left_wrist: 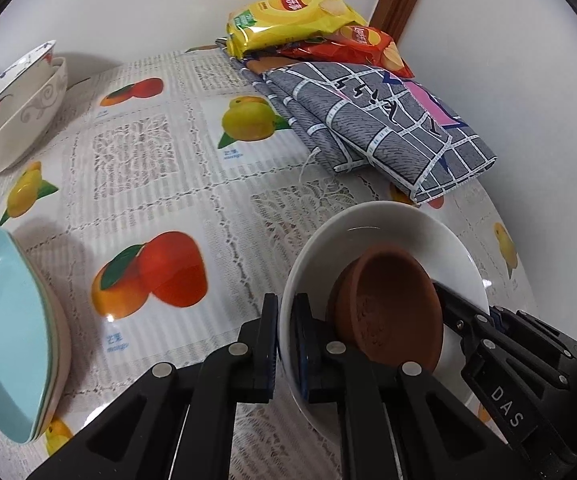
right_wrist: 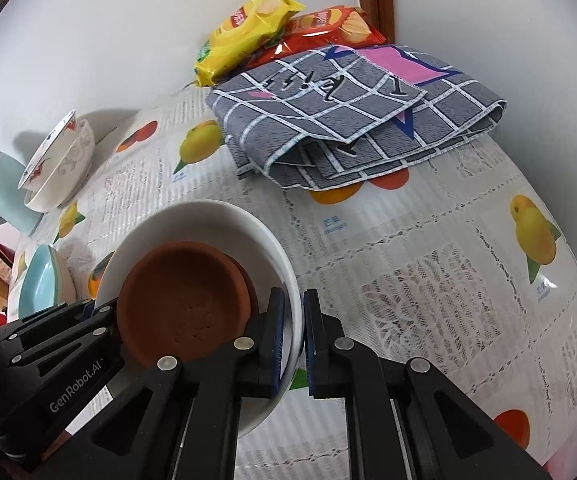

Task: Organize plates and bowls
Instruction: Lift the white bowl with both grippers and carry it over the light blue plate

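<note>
Left tongs [left_wrist: 284, 344] and right tongs [right_wrist: 302, 344] each pinch opposite rims of the white bowl [left_wrist: 388, 224], which holds a terracotta saucer [left_wrist: 388, 304].

Left gripper [left_wrist: 284, 344] clamped on white bowl [left_wrist: 388, 224] rim; brown dish [left_wrist: 388, 304] inside; right gripper [left_wrist: 464, 320] opposite; blue plates [left_wrist: 4, 328] left

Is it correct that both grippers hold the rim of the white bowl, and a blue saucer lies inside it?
Not quite: the saucer inside the white bowl is brown, not blue, as the right wrist view shows. Both the left gripper and right gripper do clamp its rim.
</note>
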`<state>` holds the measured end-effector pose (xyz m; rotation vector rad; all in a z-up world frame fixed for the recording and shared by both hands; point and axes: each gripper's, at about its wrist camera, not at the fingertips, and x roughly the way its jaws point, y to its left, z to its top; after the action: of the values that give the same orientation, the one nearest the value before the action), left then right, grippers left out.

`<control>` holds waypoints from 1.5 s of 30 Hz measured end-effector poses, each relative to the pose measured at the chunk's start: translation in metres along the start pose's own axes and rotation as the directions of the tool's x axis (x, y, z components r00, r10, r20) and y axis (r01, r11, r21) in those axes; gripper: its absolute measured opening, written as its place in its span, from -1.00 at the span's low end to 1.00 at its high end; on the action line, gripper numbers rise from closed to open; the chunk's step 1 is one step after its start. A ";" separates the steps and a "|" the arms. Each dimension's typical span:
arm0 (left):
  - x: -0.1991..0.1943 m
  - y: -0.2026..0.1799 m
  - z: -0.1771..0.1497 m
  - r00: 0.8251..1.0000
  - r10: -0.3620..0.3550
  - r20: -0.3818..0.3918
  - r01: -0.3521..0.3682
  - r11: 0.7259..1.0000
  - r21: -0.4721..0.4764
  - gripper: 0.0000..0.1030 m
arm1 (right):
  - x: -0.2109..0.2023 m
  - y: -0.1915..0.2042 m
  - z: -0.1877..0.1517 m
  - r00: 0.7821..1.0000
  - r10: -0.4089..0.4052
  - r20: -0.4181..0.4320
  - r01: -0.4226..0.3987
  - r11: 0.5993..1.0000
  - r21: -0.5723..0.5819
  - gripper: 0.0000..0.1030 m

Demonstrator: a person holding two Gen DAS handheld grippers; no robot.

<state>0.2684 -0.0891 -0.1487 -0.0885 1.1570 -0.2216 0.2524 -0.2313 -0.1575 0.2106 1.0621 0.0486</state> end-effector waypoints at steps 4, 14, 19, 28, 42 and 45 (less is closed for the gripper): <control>-0.011 0.006 -0.002 1.000 0.008 0.013 -0.008 1.000 -0.002 -0.84 | -0.006 0.008 -0.001 1.000 0.011 0.003 -0.011 1.000 -0.004 -0.82; -0.038 0.015 -0.006 0.999 0.022 0.044 -0.022 1.000 0.005 -0.84 | -0.024 0.027 -0.006 0.999 0.033 0.023 -0.033 0.999 0.004 -0.82; -0.050 0.020 -0.009 0.998 0.019 0.057 -0.020 1.000 0.001 -0.84 | -0.035 0.034 -0.007 0.999 0.034 0.039 -0.034 0.999 -0.004 -0.82; -0.064 0.026 -0.017 0.997 0.026 0.069 -0.026 1.000 -0.006 -0.84 | -0.048 0.044 -0.012 0.998 0.043 0.047 -0.042 0.999 -0.014 -0.82; -0.082 0.039 -0.025 0.996 0.033 0.088 -0.031 0.999 -0.018 -0.84 | -0.061 0.062 -0.019 0.997 0.052 0.062 -0.050 0.998 -0.031 -0.82; -0.084 0.041 -0.025 0.995 0.032 0.090 -0.030 0.999 -0.020 -0.84 | -0.063 0.067 -0.020 0.997 0.051 0.066 -0.049 0.998 -0.033 -0.82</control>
<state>0.2188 -0.0294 -0.0906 -0.0962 1.0700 -0.1775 0.2088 -0.1716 -0.0994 0.2086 0.9885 0.1024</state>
